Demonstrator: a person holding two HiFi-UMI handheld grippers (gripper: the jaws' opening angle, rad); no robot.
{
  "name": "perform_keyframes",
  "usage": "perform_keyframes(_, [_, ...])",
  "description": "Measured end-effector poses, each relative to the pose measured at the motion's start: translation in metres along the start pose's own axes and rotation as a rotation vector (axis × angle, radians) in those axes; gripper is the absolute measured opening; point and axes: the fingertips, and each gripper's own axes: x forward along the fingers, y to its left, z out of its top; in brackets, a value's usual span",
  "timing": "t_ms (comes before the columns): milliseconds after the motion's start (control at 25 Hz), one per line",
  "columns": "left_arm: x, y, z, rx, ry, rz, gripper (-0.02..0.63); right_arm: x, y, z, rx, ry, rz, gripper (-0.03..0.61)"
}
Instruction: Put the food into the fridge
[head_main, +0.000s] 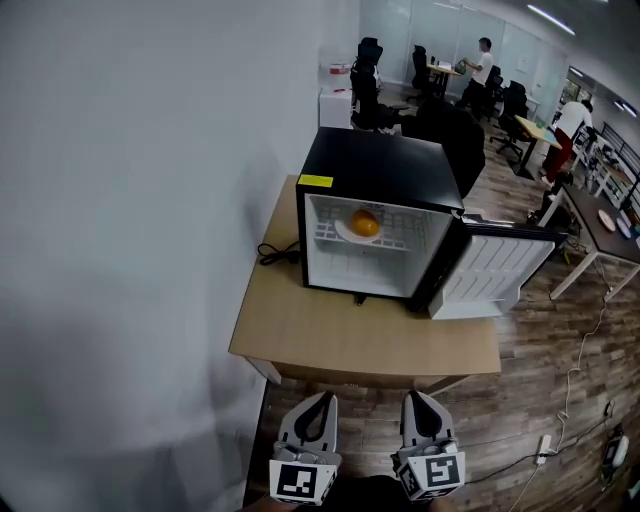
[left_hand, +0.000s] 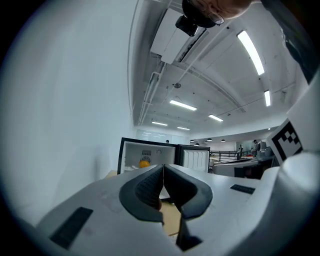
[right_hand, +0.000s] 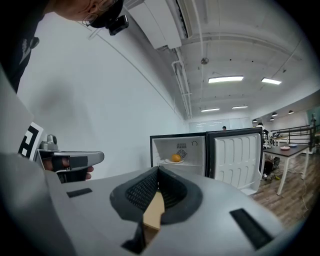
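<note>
A small black fridge (head_main: 375, 165) stands on a wooden table (head_main: 330, 335) with its door (head_main: 495, 270) swung open to the right. Inside, on the upper shelf, an orange (head_main: 365, 224) lies on a white plate (head_main: 345, 232). Both grippers hover low in front of the table's near edge, apart from the fridge. My left gripper (head_main: 323, 398) is shut with nothing in it, pads together (left_hand: 163, 168). My right gripper (head_main: 415, 397) is likewise shut and empty (right_hand: 157, 170). Both gripper views look at the open fridge and the orange (left_hand: 144, 162) (right_hand: 175, 158).
A black cable (head_main: 276, 254) lies on the table left of the fridge, by the white wall (head_main: 150, 200). Office chairs (head_main: 368, 85), desks and people (head_main: 482, 62) fill the back right. Cords and a power strip (head_main: 545, 445) lie on the wood floor at right.
</note>
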Motion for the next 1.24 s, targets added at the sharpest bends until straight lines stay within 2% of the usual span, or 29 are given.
perform_keyframes(400, [0.000,-0.027,0.010,0.054,0.003,0.012,0.015,-0.028,-0.026,0.002,-0.005,-0.004,-0.027,0.058])
perform_keyframes(680, [-0.002,-0.021,0.003,0.070,0.013,0.043,0.015,-0.029,-0.032,0.004,-0.026,-0.013,-0.022,0.058])
perform_keyframes(1240, [0.000,-0.014,0.008,0.050,0.009,0.047,0.015,-0.029,-0.025,0.008,-0.040,-0.025,-0.010,0.058])
